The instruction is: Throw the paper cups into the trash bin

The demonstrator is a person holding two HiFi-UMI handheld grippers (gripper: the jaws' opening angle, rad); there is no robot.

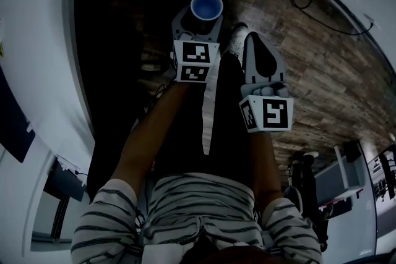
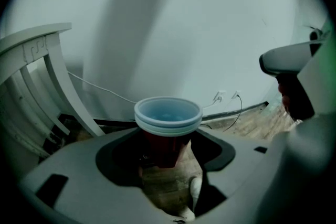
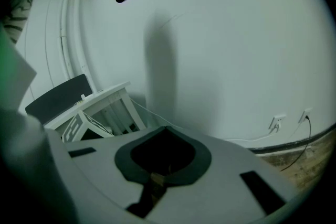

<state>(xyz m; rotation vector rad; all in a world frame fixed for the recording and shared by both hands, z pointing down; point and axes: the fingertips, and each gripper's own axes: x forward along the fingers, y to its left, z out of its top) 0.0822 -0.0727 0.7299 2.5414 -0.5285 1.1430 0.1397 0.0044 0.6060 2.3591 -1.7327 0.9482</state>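
A person stands on a wooden floor (image 1: 315, 52) near a white wall (image 2: 199, 23); no trash bin shows in any view. The left gripper (image 1: 198, 23) has its jaws pressed to the red sides of the paper cups (image 1: 206, 5), apparently nested, upright and mouth up, held out above the floor. The right gripper (image 1: 255, 45) hangs alongside, jaws together on nothing. The grip should probably hold firm and level, opening only once the cups are squarely over the bin.
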